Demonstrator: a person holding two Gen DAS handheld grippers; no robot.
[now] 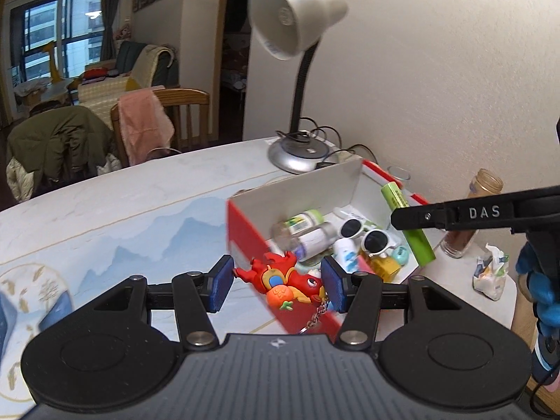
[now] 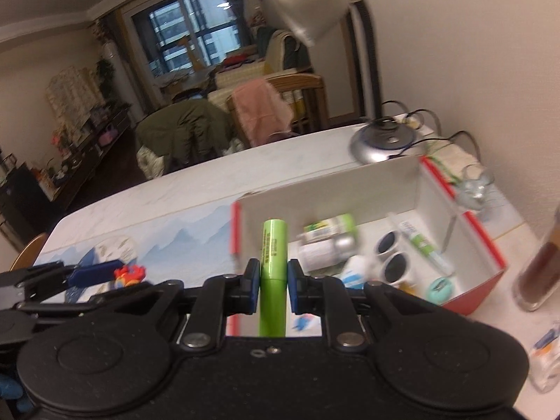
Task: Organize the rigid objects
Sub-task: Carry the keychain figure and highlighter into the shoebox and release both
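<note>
Up front in the left wrist view, the left gripper [image 1: 276, 285] pinches a red toy [image 1: 280, 280] (keychain dangling) over the near wall of the box [image 1: 245, 231] on the desk [image 1: 140, 203]. Right wrist view: the right gripper [image 2: 274, 288] clamps a green tube [image 2: 273, 266], seemingly above the box's near edge.

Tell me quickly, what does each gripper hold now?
Left gripper: shut on the red plastic fish keychain.
Right gripper: shut on the green cylindrical tube.

glossy plastic tube [image 2: 274, 255], metal lamp [image 1: 297, 21]
</note>
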